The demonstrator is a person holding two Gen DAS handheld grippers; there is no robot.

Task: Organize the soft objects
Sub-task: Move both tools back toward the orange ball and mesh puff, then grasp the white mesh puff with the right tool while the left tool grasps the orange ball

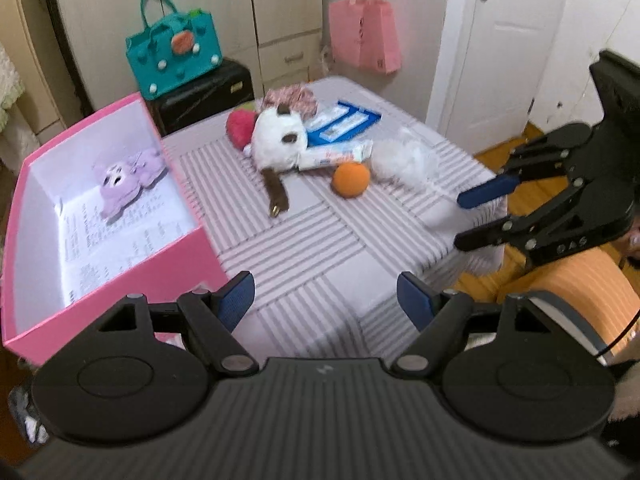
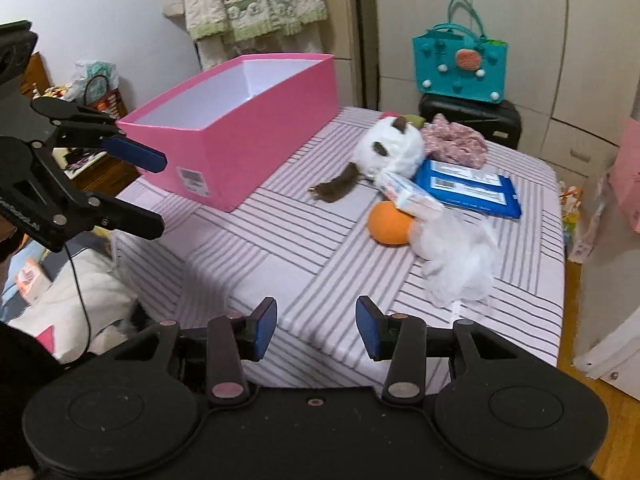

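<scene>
A pink box (image 1: 184, 268) (image 2: 236, 136) stands on the left of the striped table and holds a purple plush (image 1: 124, 180). A white plush dog (image 1: 276, 144) (image 2: 394, 146), an orange ball (image 1: 351, 180) (image 2: 390, 224), a white fluffy piece (image 1: 404, 160) (image 2: 460, 260), a red plush (image 1: 240, 126) and a pink floral cloth (image 1: 292, 98) (image 2: 456, 140) lie on the table. My left gripper (image 1: 326, 300) (image 2: 160, 192) is open and empty near the table's front edge. My right gripper (image 2: 316, 330) (image 1: 460, 218) is open and empty at the table's right edge.
A blue wipes pack (image 1: 344, 122) (image 2: 468, 188) and a small tissue pack (image 1: 336, 154) (image 2: 412, 196) lie among the toys. A teal bag (image 1: 174, 48) (image 2: 460, 64) sits on a black suitcase (image 1: 208, 94) behind. A pink bag (image 1: 364, 36) hangs by the white door (image 1: 508, 40).
</scene>
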